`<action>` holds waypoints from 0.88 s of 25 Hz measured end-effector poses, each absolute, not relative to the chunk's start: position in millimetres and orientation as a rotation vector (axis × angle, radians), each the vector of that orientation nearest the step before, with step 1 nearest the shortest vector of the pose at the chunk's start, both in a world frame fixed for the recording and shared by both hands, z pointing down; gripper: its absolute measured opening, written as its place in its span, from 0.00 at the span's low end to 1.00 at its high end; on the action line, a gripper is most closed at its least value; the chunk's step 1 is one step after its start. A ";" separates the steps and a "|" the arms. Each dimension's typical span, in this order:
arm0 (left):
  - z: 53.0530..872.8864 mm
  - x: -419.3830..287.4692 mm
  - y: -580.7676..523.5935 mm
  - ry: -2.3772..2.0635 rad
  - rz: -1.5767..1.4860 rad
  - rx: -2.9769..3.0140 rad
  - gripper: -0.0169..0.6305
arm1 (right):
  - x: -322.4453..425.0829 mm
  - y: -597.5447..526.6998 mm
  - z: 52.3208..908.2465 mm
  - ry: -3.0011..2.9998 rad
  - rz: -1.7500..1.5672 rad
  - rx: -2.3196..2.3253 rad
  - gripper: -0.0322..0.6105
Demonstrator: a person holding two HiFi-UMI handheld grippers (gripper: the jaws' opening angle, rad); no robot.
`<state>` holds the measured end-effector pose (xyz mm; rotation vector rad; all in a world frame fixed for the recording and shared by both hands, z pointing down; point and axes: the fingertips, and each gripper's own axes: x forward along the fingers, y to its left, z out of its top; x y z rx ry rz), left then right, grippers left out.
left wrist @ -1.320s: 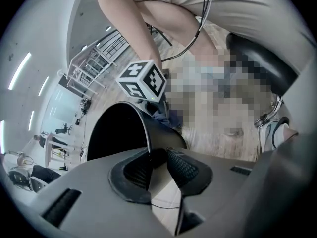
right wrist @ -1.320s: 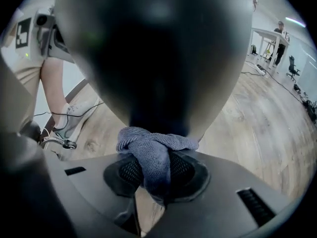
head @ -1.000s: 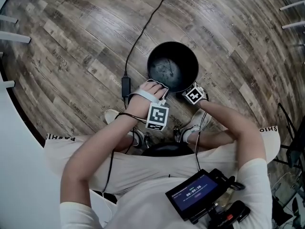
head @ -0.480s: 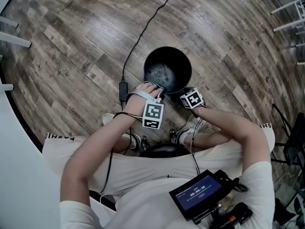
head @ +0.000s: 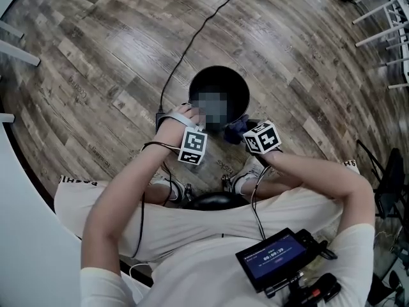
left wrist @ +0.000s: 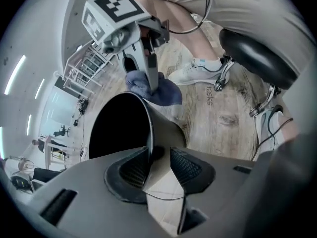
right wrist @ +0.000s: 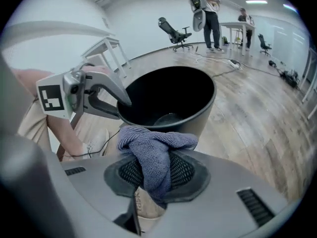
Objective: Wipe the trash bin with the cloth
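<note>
Nearest the head camera, a black handheld screen unit (head: 275, 258) hangs at the person's chest. Below it are light trousers and the round black padded stool seat (head: 214, 202) between the knees. White trainers (head: 248, 170) rest on the grey-brown wood-plank floor (head: 96, 56) just past the stool.

Ahead of the shoes, the left gripper (left wrist: 158, 163) points steeply down and straddles the near rim of the round black plastic trash bin (left wrist: 166, 130). The thin wall stands between its jaws, which have just been opening. The outer pad stands clear of the wall, so the hold is released.

Just to its right, the right gripper (right wrist: 156, 175) is clenched on a crumpled blue-grey terry cloth (right wrist: 156, 150), whose bunched end pokes out past the pads. The cloth hangs outside the bin, beside the near rim and about level with it; I cannot tell whether it touches the wall. The bin stands upright on the floor.

A black cable (head: 198, 37) runs away from beside the bin across the planks. Far off in the right gripper view stand a black office chair (right wrist: 173, 31) and people at a white desk (right wrist: 233, 26).
</note>
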<state>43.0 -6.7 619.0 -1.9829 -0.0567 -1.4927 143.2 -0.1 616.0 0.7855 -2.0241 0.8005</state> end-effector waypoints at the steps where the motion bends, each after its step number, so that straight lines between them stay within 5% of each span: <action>1: 620.3 41.7 -7.6 -0.051 -1.494 -1.975 0.26 | 141.9 -2.1 611.8 -2.029 0.753 0.771 0.20; 22: 620.0 71.0 3.6 -0.060 -1.469 -2.069 0.18 | 161.3 -35.0 776.9 -1.939 0.366 0.499 0.20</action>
